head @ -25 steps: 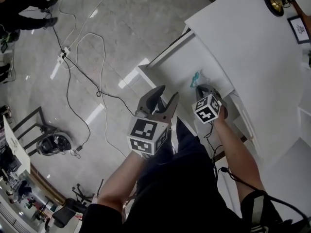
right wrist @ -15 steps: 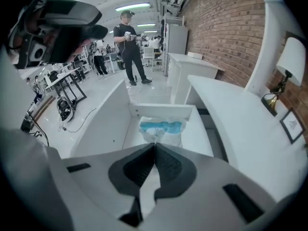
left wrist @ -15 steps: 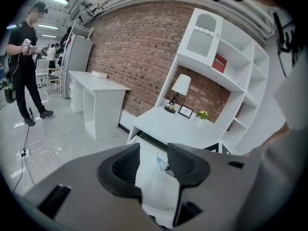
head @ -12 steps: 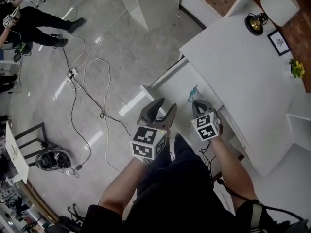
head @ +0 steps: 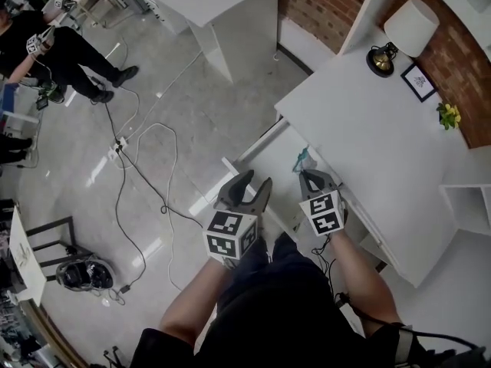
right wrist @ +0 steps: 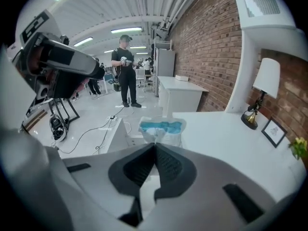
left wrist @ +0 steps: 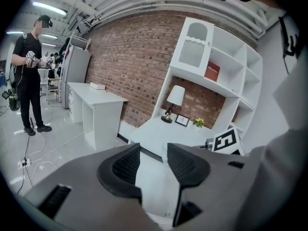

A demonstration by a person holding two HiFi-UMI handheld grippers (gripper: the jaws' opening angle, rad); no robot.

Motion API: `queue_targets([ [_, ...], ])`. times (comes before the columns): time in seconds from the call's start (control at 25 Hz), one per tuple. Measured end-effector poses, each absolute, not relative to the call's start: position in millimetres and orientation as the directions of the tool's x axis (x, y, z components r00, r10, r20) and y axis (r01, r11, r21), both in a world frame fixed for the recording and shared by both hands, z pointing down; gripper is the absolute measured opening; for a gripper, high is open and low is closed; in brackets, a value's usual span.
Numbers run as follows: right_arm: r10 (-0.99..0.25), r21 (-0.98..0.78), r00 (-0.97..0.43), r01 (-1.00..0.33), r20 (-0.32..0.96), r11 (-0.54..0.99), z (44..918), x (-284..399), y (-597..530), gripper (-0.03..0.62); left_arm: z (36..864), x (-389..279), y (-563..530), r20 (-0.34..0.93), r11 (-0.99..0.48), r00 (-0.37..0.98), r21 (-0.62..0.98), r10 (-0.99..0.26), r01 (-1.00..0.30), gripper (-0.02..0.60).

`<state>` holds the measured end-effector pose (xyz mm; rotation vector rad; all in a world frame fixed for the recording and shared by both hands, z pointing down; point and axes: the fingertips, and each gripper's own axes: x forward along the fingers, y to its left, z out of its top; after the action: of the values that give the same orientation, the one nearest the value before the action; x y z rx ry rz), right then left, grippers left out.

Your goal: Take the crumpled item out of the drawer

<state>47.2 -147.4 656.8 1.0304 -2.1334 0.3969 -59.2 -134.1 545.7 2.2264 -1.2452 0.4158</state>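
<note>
- Fingers (right wrist: pixel 137 167) of right gripper (right wrist: pixel 154 150) clenched on crumpled item (right wrist: pixel 161 128), frame centre, by open drawer (head: pixel 268 156).
- We hold left gripper (left wrist: pixel 153 150) released, empty, lower centre.

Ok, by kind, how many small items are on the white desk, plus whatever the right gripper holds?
White-shaded table lamp: 1
Small black-framed picture: 1
Small yellow-flowered plant: 1
Crumpled blue-and-clear plastic wrapper, pinched in the right gripper: 1
Total: 4
</note>
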Motion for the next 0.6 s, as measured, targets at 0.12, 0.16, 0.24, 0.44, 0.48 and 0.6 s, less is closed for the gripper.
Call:
queue_targets([
  [0.12,-0.590,0.031,-0.431,-0.790,0.683,0.613,628.6,48.4,-152.3,0.003,530.6,-57.9,-135.4,0.492,-0.429,0.524,0.301,-0.695,-0.852,0.173],
  [0.16,-0.603,0.030,-0.435,-0.794,0.669,0.607,619.5,48.6,-154.2,0.003,525.6,-57.7,-135.8,0.486,-0.432,0.525,0.297,-0.699,-0.851,0.173],
  [0.24,-0.627,0.036,-0.440,-0.800,0.643,0.599,603.6,49.0,-158.7,0.003,516.8,-57.8,-137.1,0.473,-0.438,0.525,0.290,-0.707,-0.851,0.172],
  [0.44,-0.662,0.055,-0.440,-0.808,0.607,0.587,579.7,52.4,-164.5,0.003,500.8,-56.1,-139.2,0.447,-0.446,0.527,0.281,-0.723,-0.850,0.170],
  [0.48,-0.667,0.054,-0.440,-0.810,0.602,0.583,575.8,53.2,-164.9,0.003,497.6,-55.3,-139.9,0.441,-0.450,0.529,0.279,-0.725,-0.849,0.169],
  [0.6,-0.679,0.055,-0.440,-0.815,0.587,0.577,563.9,53.8,-166.4,0.003,488.3,-55.2,-142.2,0.425,-0.455,0.530,0.273,-0.734,-0.848,0.169],
])
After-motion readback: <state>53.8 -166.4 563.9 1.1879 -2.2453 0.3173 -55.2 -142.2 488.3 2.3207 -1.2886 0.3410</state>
